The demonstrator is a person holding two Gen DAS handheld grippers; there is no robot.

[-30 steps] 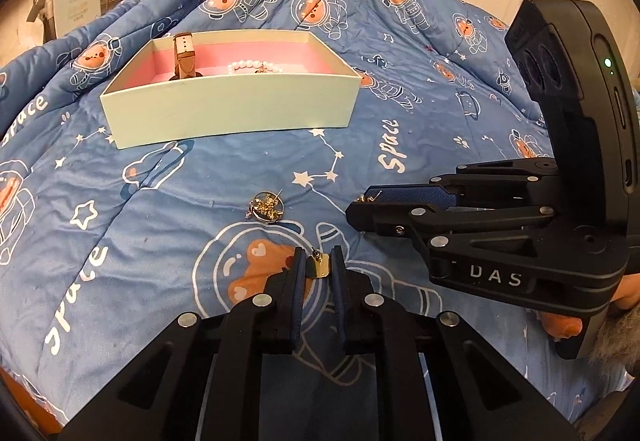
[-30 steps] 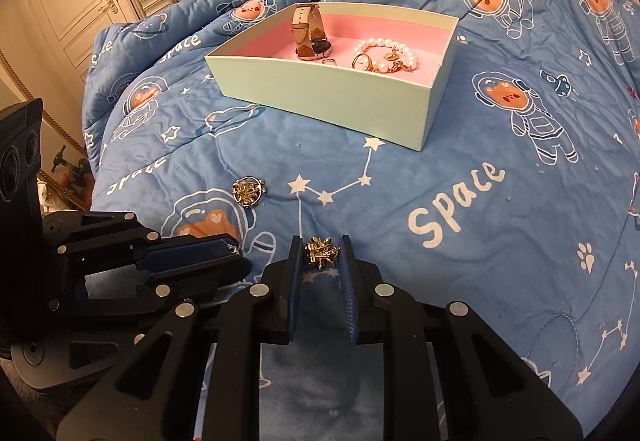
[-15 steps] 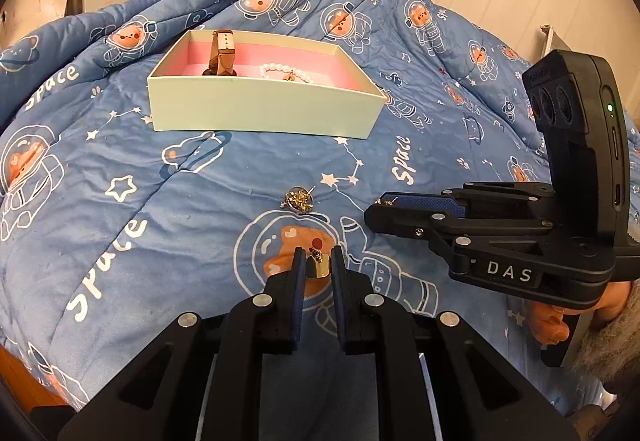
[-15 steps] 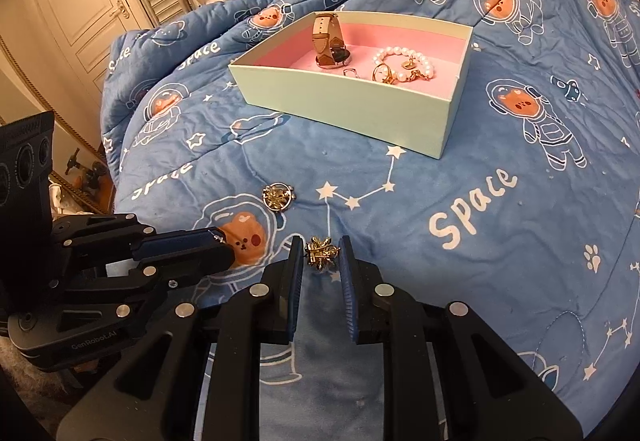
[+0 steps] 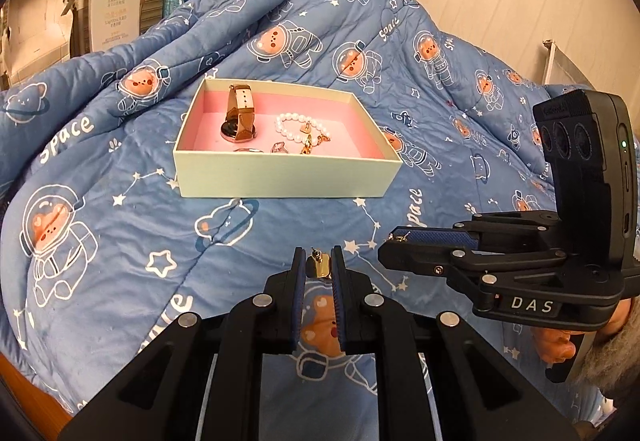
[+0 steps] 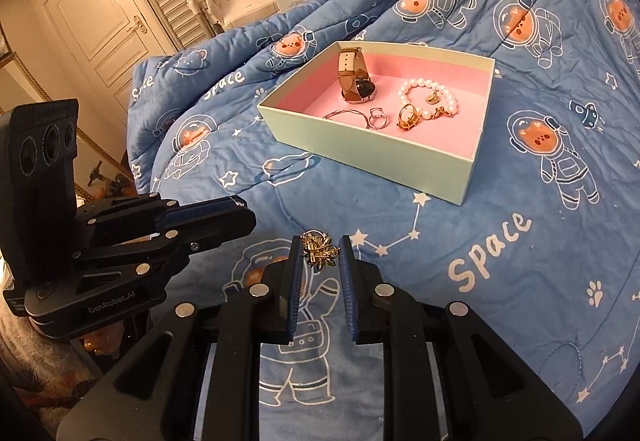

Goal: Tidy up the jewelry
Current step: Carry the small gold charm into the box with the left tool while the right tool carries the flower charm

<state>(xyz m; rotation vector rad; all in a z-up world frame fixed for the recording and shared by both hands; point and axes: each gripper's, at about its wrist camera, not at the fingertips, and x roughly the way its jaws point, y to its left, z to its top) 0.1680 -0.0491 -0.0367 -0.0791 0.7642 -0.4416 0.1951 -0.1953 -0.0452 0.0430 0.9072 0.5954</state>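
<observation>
My left gripper (image 5: 319, 267) is clamped on a small gold earring (image 5: 318, 266), pinched at the fingertips above the quilt (image 5: 120, 233). My right gripper (image 6: 319, 253) is clamped on a gold flower-shaped earring (image 6: 318, 250), just beside the left. Since a second ago both have lifted off the quilt, and the box (image 5: 288, 177) sits more directly ahead, with the third gold piece no longer visible. The pale green box, pink-lined, holds a watch (image 6: 354, 81), a pearl bracelet (image 6: 430, 99) and rings (image 6: 376, 119).
</observation>
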